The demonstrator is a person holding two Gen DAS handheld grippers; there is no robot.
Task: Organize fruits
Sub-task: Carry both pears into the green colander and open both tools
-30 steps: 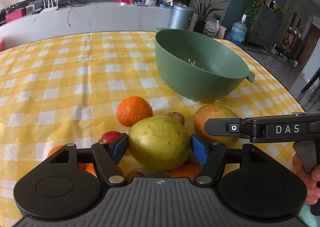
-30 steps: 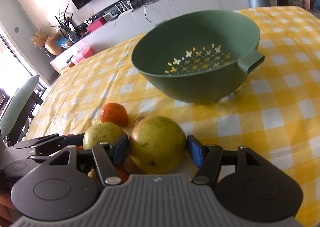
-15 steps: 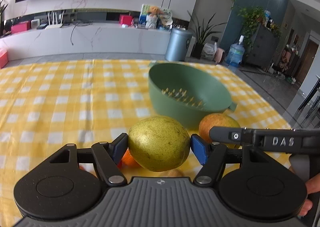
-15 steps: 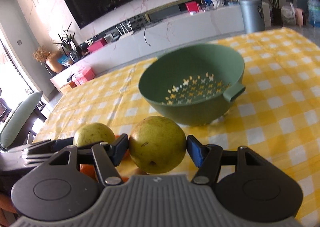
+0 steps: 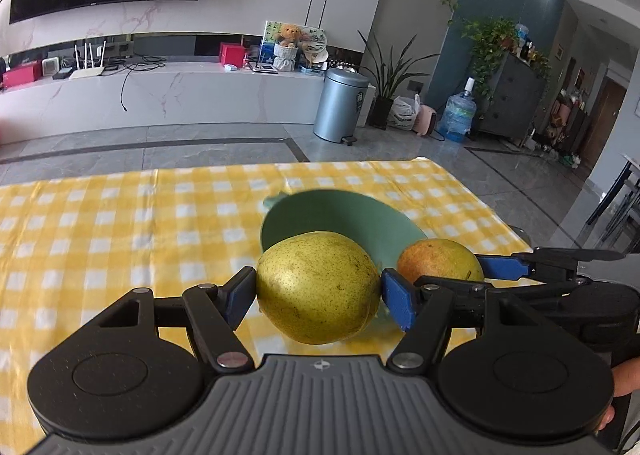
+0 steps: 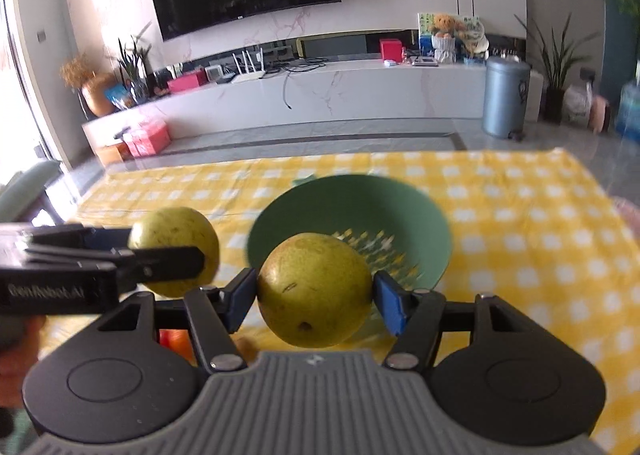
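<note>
- Left tongs [image 5: 318,289] clamp a green pear [image 5: 316,287] above the surface [image 5: 120,235].
- Right tongs [image 6: 314,291] clamp a second pear [image 6: 314,291] before the bowl [image 6: 400,211].

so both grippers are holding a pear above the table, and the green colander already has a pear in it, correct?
Not quite. The left gripper and right gripper each hold a pear, but the right wrist view shows the green colander with no fruit inside, only its perforated bottom.
</note>
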